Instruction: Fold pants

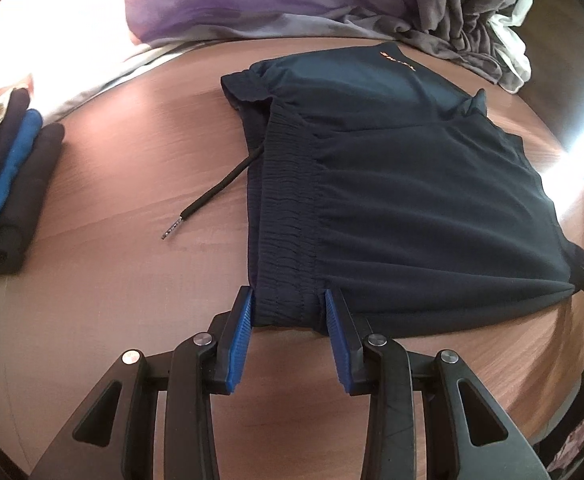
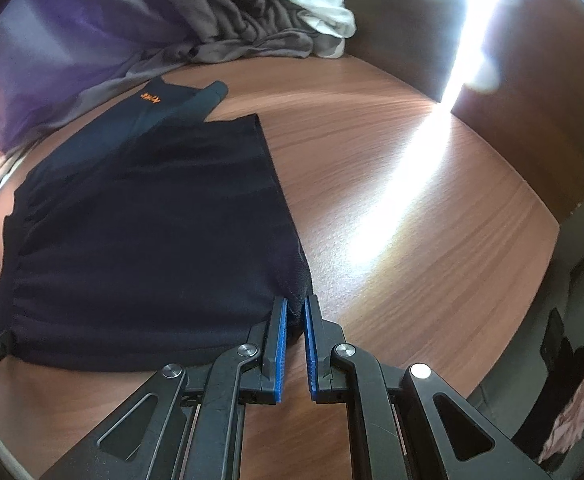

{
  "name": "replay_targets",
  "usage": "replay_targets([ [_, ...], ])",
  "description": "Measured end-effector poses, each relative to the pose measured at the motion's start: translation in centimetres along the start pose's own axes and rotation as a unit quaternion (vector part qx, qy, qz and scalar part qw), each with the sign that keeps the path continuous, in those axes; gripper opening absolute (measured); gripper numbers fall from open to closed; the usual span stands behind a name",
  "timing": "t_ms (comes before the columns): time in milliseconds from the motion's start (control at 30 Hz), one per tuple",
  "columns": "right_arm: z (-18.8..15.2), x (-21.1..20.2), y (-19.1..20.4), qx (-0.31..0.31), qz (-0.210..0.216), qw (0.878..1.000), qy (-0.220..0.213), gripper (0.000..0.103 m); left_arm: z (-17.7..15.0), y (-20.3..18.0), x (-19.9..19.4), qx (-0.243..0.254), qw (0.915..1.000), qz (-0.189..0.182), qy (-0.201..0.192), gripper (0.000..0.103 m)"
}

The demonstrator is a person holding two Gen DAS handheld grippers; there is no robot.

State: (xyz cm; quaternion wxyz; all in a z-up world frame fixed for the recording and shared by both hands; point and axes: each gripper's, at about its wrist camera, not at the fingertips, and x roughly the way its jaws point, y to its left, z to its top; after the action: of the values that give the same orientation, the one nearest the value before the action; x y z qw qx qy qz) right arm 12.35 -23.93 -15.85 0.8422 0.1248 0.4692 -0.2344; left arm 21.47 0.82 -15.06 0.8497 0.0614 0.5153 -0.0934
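**Both grippers on the near edge of the pants**

Dark navy pants [image 1: 392,184] lie folded on the wooden table [image 1: 131,240], waistband to the left, orange logo at the far end. Drawstring [image 1: 211,196] trails left onto bare wood.

Left gripper [image 1: 287,304]: blue pads clamped on the elastic waistband at the near left corner.

Right gripper [image 2: 296,312]: jaws nearly together, pinching the near right corner of the fabric.

Stack of folded clothes [image 1: 7,184] at far left. Grey and purple laundry heap [image 2: 171,20] beyond the pants.
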Motion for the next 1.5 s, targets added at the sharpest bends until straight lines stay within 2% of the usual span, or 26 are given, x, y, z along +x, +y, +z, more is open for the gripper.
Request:
replay_targets([
  [367,0.2,1.5,-1.5,-0.057,0.039,0.998,0.013,0.009,-1.5,-1.7,-0.7,-0.040,0.9984,0.040,-0.006,0.037],
  [700,0.6,1.1,-2.1,-0.071,0.061,0.996,0.010,0.009,-1.7,-1.9,-1.2,-0.048,0.9978,0.044,-0.012,0.036],
  [833,1.5,-0.4,-2.1,-0.067,0.073,0.995,-0.011,0.009,-1.1,-2.0,-2.9,-0.057,0.9973,0.040,-0.024,0.036],
  [1133,6.0,-5.1,-2.3,-0.047,0.114,0.989,-0.084,0.009,1.8,-2.0,-7.5,-0.083,0.9933,0.028,-0.076,0.036],
  [1333,9.9,-7.2,-1.1,-0.040,0.144,0.979,-0.138,0.009,4.2,-1.5,-10.0,-0.101,0.9883,0.028,-0.111,0.036],
  [1500,13.2,-7.5,0.4,-0.038,0.169,0.972,-0.161,0.009,6.3,-1.3,-10.6,-0.108,0.9855,0.034,-0.127,0.036],
])
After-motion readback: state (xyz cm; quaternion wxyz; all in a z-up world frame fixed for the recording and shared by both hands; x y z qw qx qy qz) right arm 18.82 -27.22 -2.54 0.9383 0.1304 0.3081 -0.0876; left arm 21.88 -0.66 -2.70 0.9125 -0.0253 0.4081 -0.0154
